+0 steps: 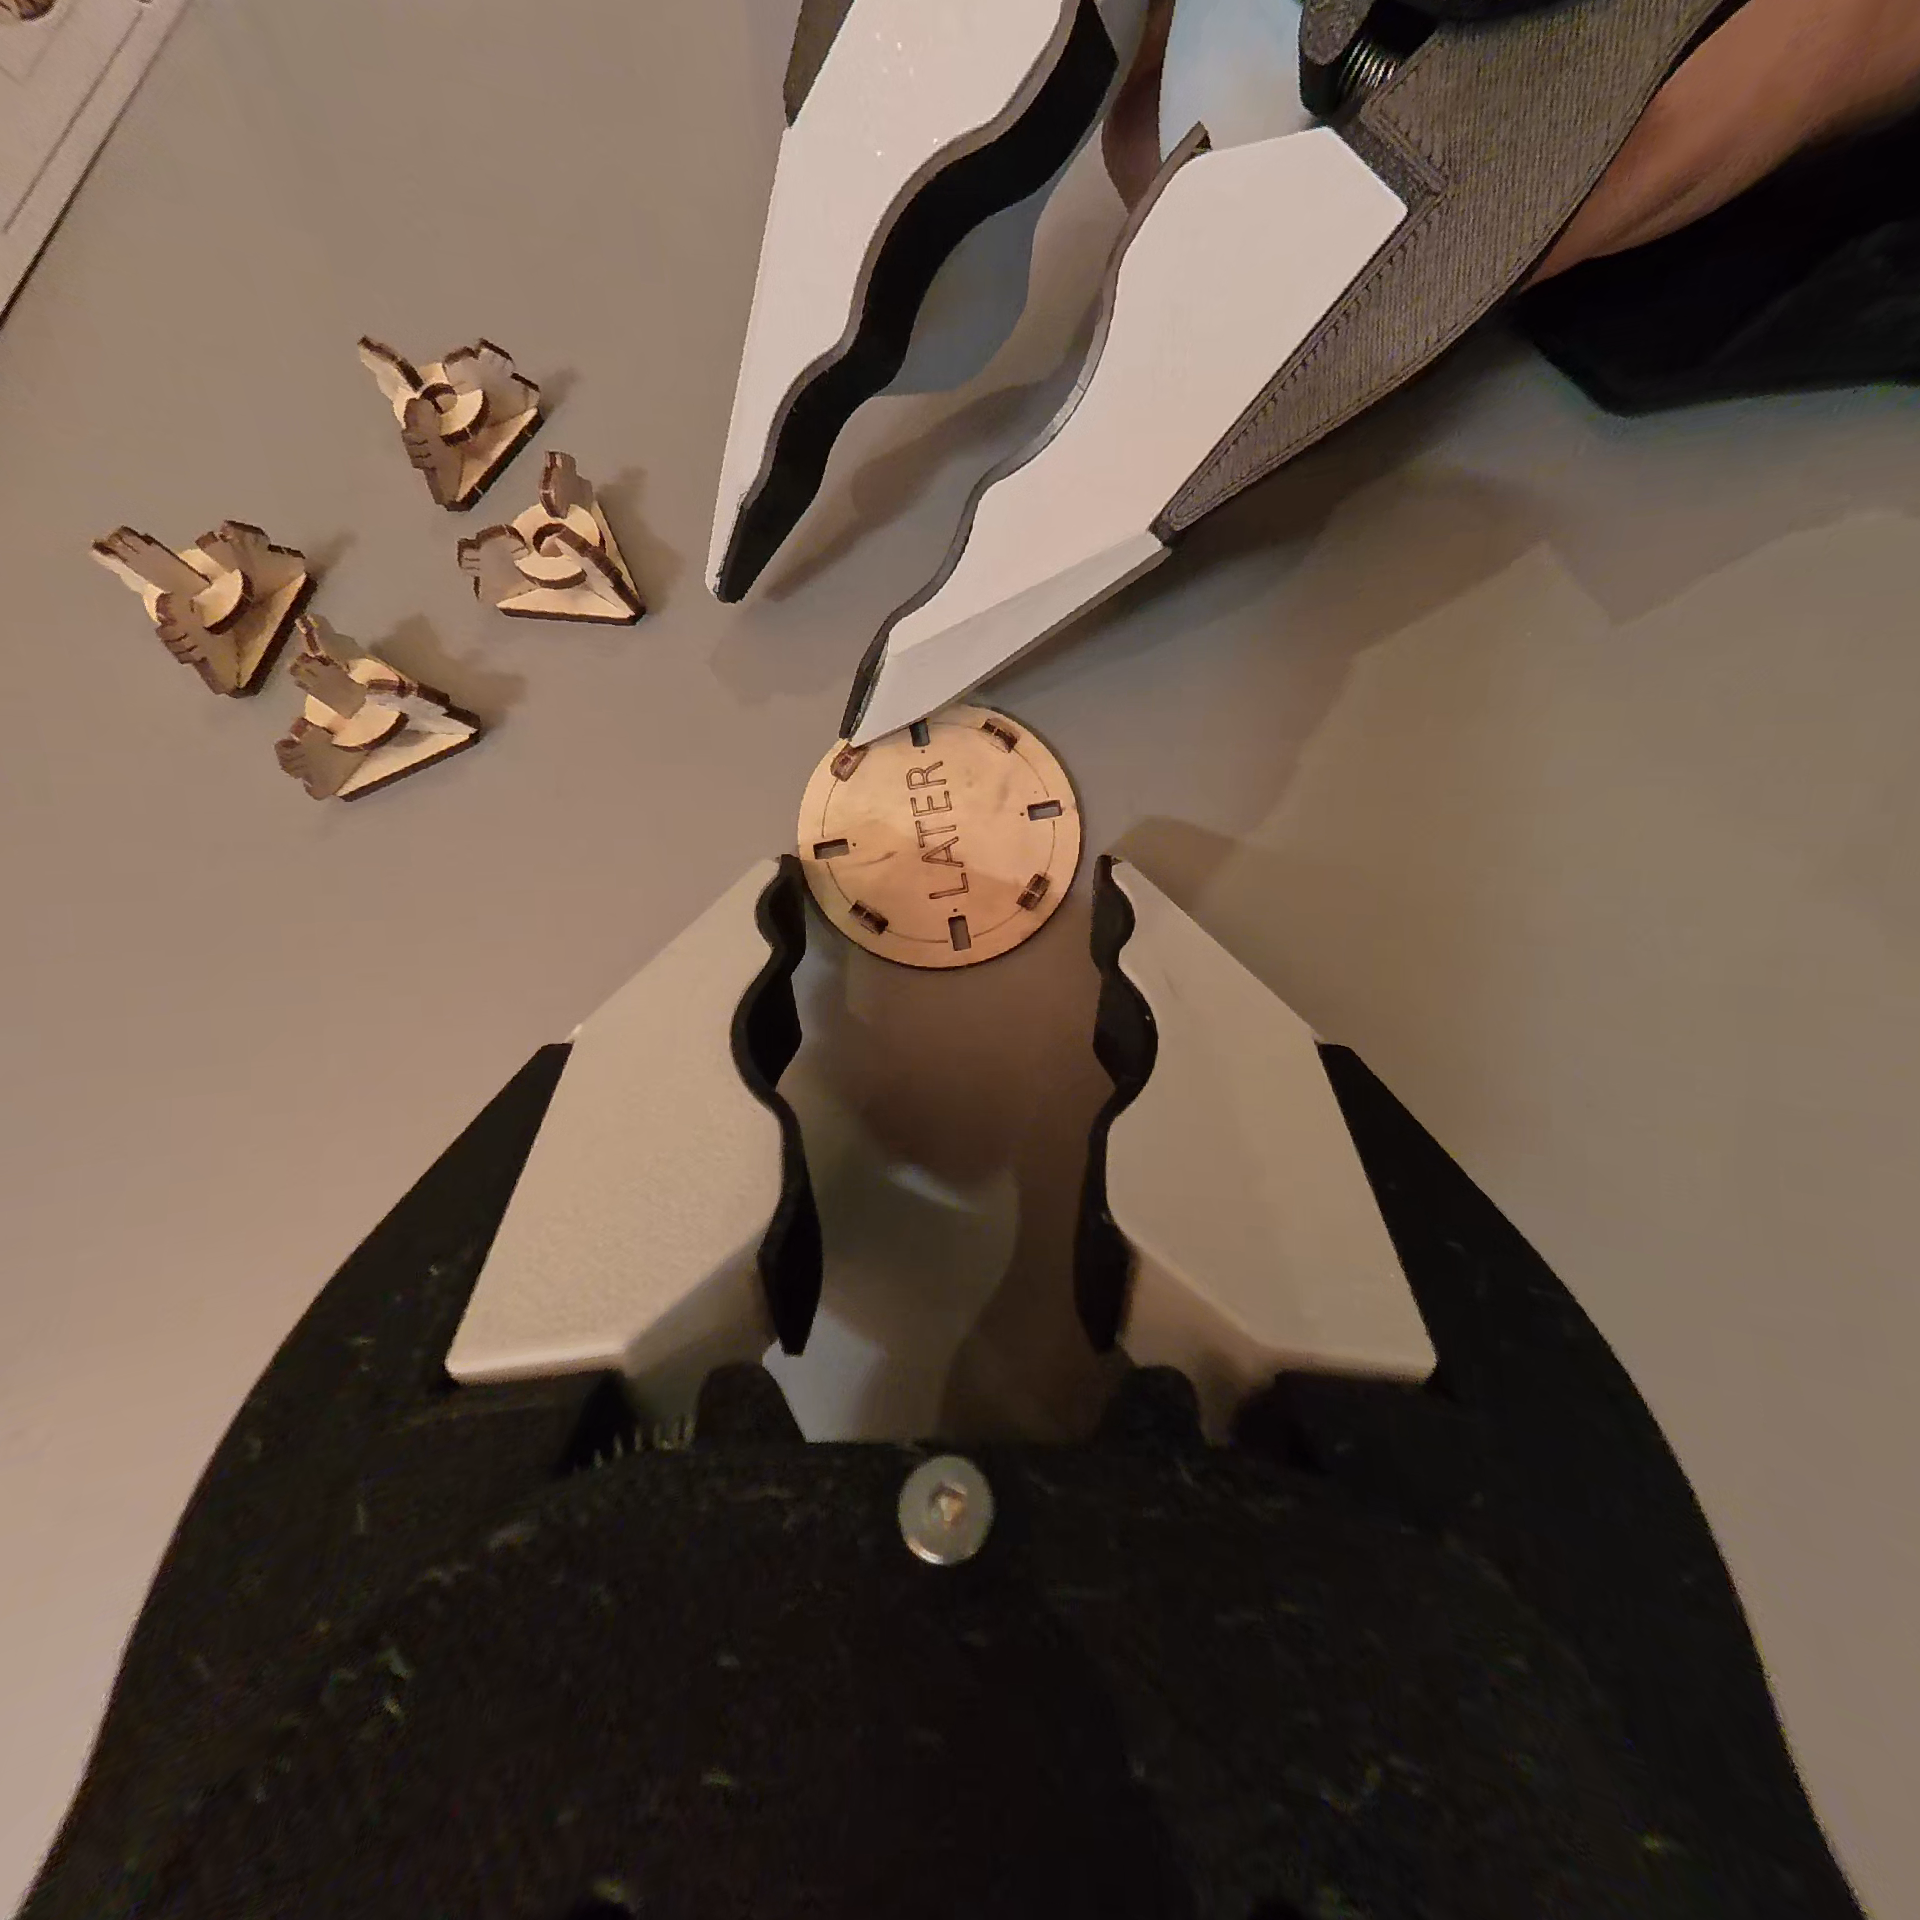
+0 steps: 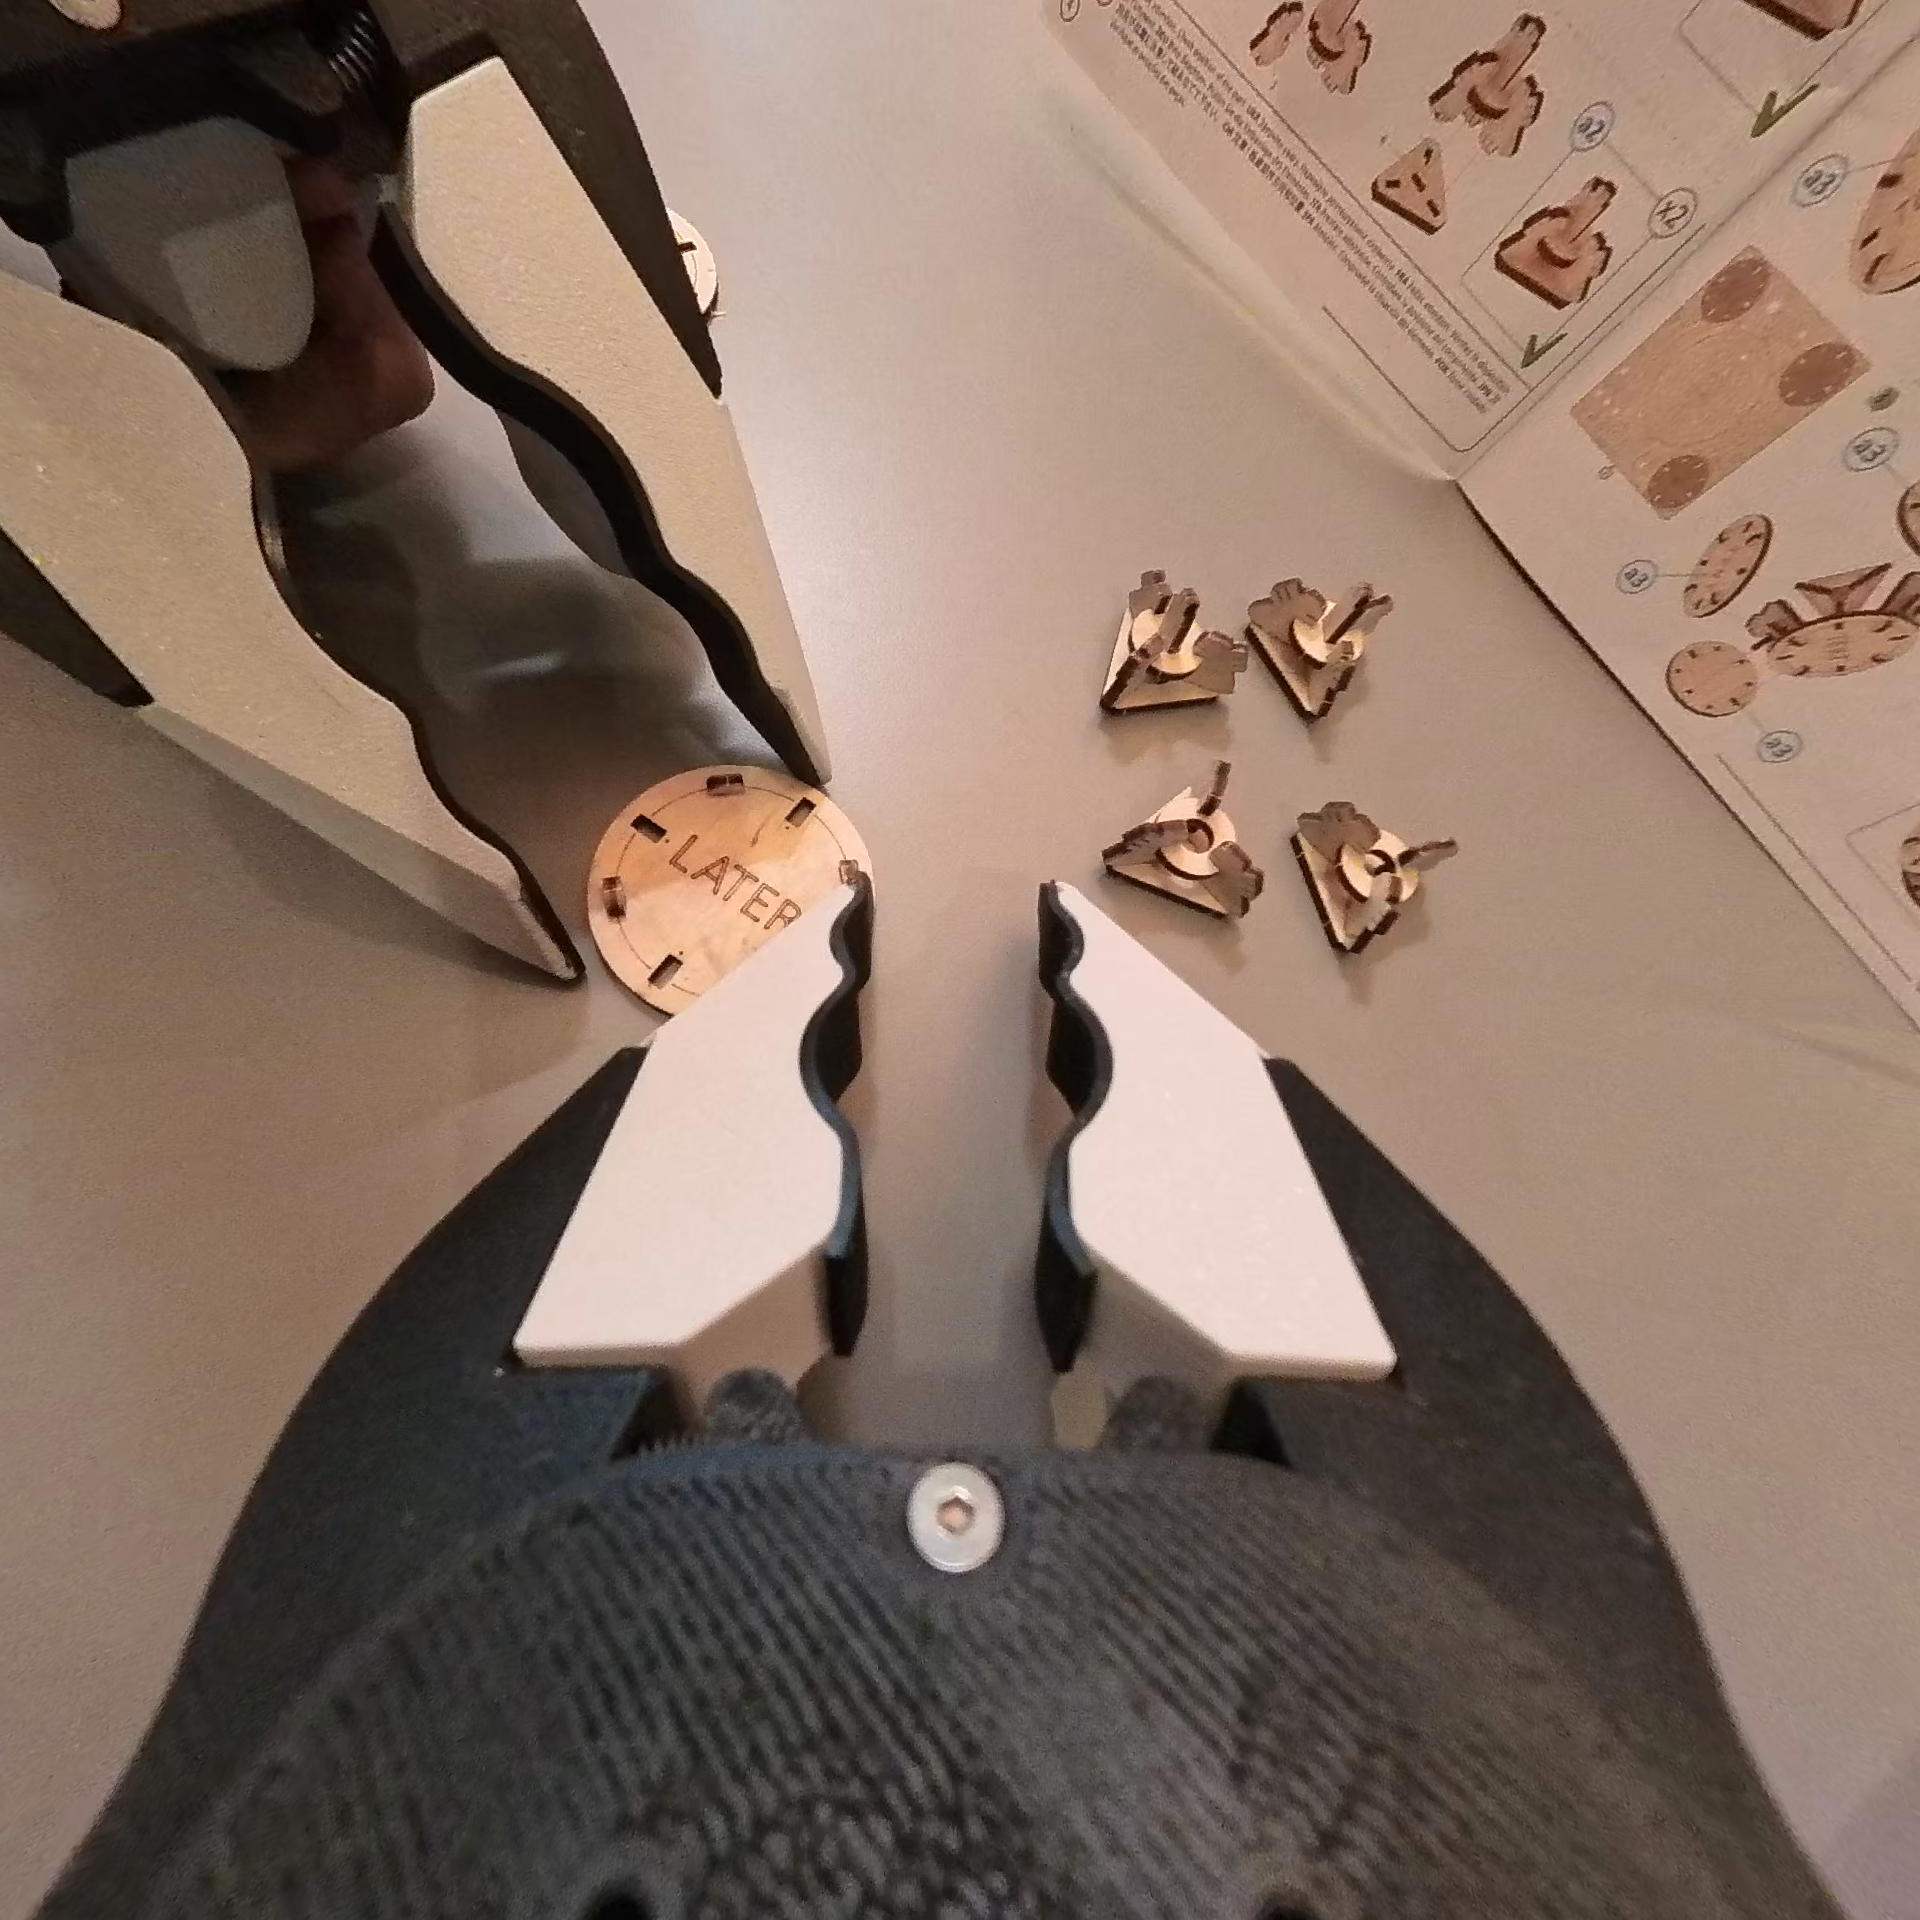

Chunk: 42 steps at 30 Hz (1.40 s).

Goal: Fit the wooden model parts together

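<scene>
A round wooden disc [image 1: 940, 831] with slots around its rim lies flat on the grey table [image 1: 1455, 831]. My left gripper [image 1: 948, 868] is open and straddles the disc. Its left fingertip [image 1: 784, 873] is at the disc's edge, and the right fingertip stands a little apart from it. My right gripper [image 1: 790, 665] reaches in from the far side, and one of its fingertips [image 1: 862, 727] rests on the disc's far rim. In the right wrist view my right gripper [image 2: 954, 888] is open with nothing between its pads. Its left fingertip [image 2: 854, 888] sits on the disc [image 2: 707, 883].
Several small triangular wooden assemblies [image 1: 364, 582] stand in a group to one side; they also show in the right wrist view [image 2: 1278, 769]. A printed instruction sheet [image 2: 1558, 312] lies beyond them. Another wooden disc [image 2: 698, 260] peeks out behind the left gripper. A hand [image 1: 1714, 156] holds the right gripper.
</scene>
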{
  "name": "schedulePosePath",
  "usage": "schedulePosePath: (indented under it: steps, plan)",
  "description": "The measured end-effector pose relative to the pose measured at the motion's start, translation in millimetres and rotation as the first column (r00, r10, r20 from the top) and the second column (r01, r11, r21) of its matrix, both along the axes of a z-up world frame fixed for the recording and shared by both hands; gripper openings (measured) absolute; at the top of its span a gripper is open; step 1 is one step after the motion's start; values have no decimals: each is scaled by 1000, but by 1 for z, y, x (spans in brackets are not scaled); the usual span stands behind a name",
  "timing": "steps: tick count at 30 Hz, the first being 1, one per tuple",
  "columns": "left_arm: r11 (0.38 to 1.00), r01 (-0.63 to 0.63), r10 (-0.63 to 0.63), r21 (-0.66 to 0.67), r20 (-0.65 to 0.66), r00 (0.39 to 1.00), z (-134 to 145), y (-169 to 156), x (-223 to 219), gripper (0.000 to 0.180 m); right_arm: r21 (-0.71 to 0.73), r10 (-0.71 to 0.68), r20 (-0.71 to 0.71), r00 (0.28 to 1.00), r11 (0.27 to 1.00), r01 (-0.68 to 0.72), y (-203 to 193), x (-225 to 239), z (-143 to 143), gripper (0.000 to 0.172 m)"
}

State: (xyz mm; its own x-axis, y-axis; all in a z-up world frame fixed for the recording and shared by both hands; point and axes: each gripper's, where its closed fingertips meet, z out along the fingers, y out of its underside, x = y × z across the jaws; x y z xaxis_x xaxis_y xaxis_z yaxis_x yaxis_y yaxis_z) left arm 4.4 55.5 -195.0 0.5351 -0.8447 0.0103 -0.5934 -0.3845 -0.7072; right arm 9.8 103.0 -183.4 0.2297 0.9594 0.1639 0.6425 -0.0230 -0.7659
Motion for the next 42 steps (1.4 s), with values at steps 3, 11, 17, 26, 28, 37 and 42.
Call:
schedulePosePath:
  steps: [3,11,17,26,28,37,42]
  plan:
    - [1000,-8,9,19,-16,1000,0,2,0,63,-2,0,0,1000,1000,0,0,0,0,31]
    - [999,-9,11,51,-29,1000,1,4,2,68,-3,0,0,1000,1000,0,0,0,0,31]
    - [998,6,-4,57,-31,1000,1,3,3,64,-9,0,-1,1000,1000,0,0,0,0,31]
    - [998,10,-8,64,-33,999,1,2,4,61,-21,-3,-9,1000,1000,3,1,0,1,31]
    - [997,6,-4,73,-35,999,2,3,4,61,-31,-8,-23,1000,1000,7,2,0,2,31]
    - [994,-17,15,105,20,1000,12,5,8,69,-58,-32,-68,997,998,28,6,2,8,33]
    - [988,-34,29,151,37,999,18,10,5,69,-52,-31,-64,997,998,28,7,2,8,33]
